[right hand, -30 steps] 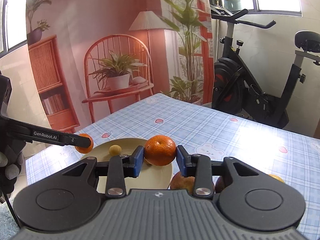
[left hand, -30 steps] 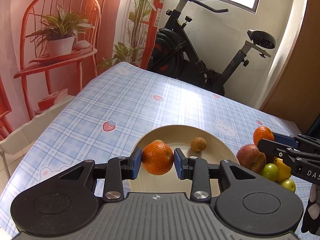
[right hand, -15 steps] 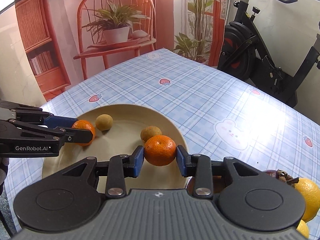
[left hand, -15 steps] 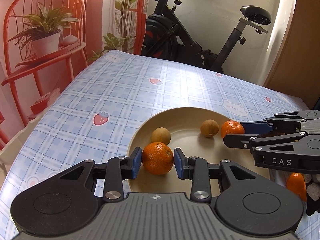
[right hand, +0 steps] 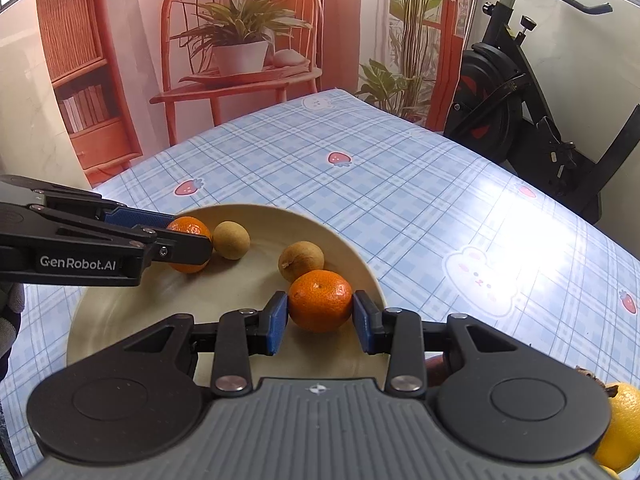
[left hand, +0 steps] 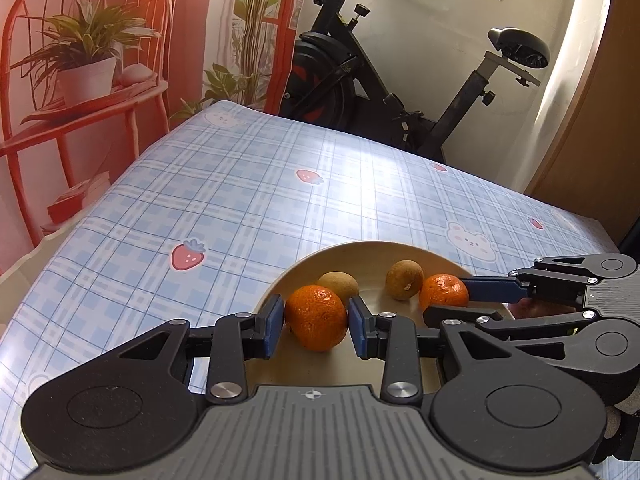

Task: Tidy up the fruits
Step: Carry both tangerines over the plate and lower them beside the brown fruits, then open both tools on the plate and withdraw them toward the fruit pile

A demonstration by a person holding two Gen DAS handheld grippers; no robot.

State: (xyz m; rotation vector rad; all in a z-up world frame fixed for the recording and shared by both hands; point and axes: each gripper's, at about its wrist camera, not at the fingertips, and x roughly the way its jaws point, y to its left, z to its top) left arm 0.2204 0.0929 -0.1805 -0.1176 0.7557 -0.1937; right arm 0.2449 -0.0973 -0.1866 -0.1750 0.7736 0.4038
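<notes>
A table covered by a blue checked cloth (left hand: 248, 200) is shown, with a beige plate (right hand: 120, 312) taken as the landmark. Over the plate's near edge, the left gripper (left hand: 316, 318) is seen pinching a mandarin (left hand: 316, 317) between its blue pads. At the plate's right side, the right gripper (right hand: 320, 312) is clamped on a second mandarin (right hand: 320, 300), which is held low over the plate; contact with the plate cannot be told. Two small brown fruits (right hand: 231, 240) (right hand: 301, 261) are lying inside the plate. A yellow lemon (right hand: 622, 424) is visible outside the plate, to its right.
</notes>
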